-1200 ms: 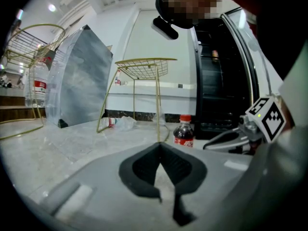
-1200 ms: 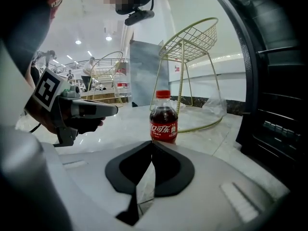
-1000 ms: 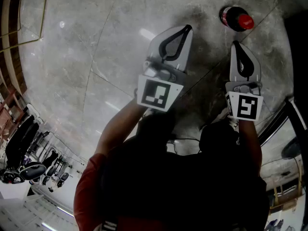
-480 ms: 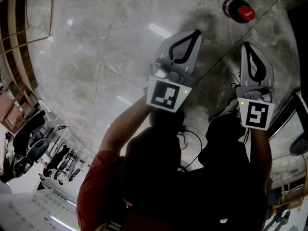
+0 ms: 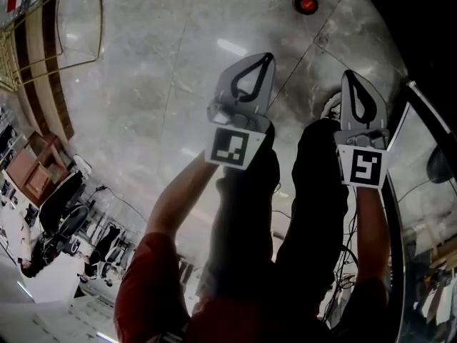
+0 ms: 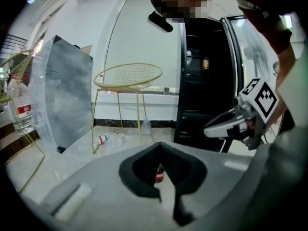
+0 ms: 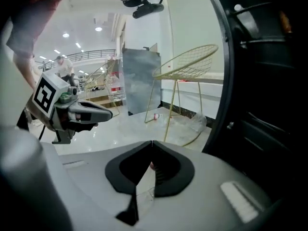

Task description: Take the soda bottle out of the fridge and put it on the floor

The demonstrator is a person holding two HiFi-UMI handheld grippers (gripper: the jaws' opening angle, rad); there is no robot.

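Red-capped soda bottle point(image 5: 307, 3) upright on floor point(image 5: 143, 84) — probably heavy, slick; grip mid-body — left gripper point(image 5: 268, 56), right gripper point(image 5: 349, 74) jaws pressed together, empty.

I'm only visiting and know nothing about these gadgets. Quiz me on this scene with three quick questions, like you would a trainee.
1. True or false: the soda bottle stands on the floor.
2. What does the left gripper hold? A) the bottle B) nothing C) a cup
3. Fill in: the right gripper has its jaws ____.
Key: 1 true; 2 B; 3 shut.
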